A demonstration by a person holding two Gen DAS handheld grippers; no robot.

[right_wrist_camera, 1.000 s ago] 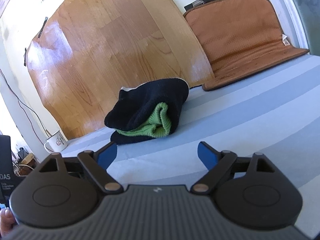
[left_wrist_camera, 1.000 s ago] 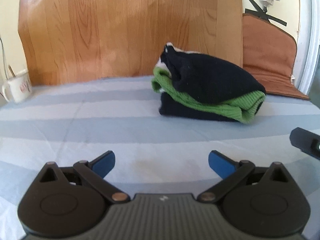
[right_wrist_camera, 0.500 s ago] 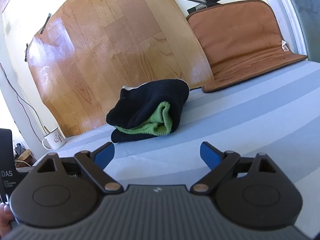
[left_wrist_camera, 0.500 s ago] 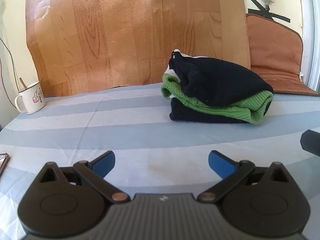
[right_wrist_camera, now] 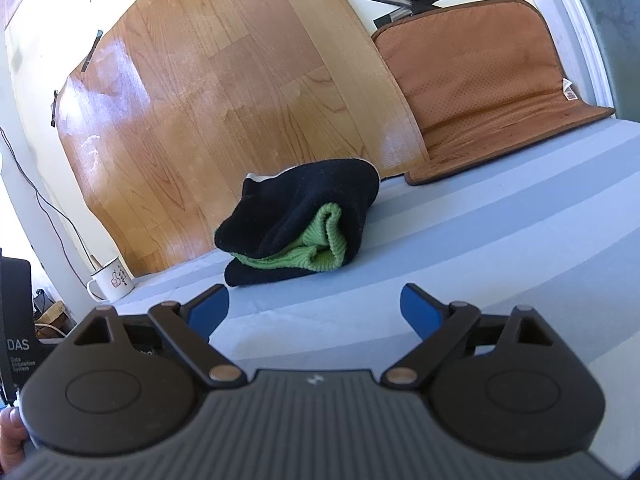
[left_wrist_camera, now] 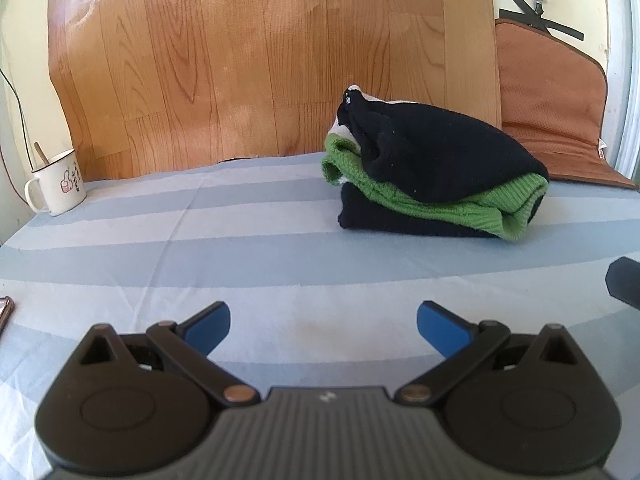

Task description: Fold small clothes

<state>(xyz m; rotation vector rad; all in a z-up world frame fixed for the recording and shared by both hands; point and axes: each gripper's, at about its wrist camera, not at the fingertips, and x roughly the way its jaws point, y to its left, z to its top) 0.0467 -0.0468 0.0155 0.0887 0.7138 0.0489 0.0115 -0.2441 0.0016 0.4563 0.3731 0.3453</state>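
A folded black and green knit garment (left_wrist_camera: 432,176) lies as a compact bundle on the blue striped cloth (left_wrist_camera: 240,248), ahead and right in the left wrist view. In the right wrist view the garment (right_wrist_camera: 300,224) sits ahead, centre left. My left gripper (left_wrist_camera: 323,328) is open and empty, low over the cloth, well short of the bundle. My right gripper (right_wrist_camera: 314,310) is open and empty, also short of the bundle. Part of the right gripper (left_wrist_camera: 624,284) shows at the right edge of the left wrist view.
A white enamel mug (left_wrist_camera: 56,184) with a spoon stands at the far left by the wood-grain panel (left_wrist_camera: 260,60); it also shows in the right wrist view (right_wrist_camera: 112,282). A brown mat (left_wrist_camera: 552,120) leans on the wall at the right. A black device (right_wrist_camera: 16,320) is at left.
Both grippers have drawn back and risen slightly from the folded bundle, staying open. The left view has turned a little left, bringing the mug further into view. The bundle has not moved.
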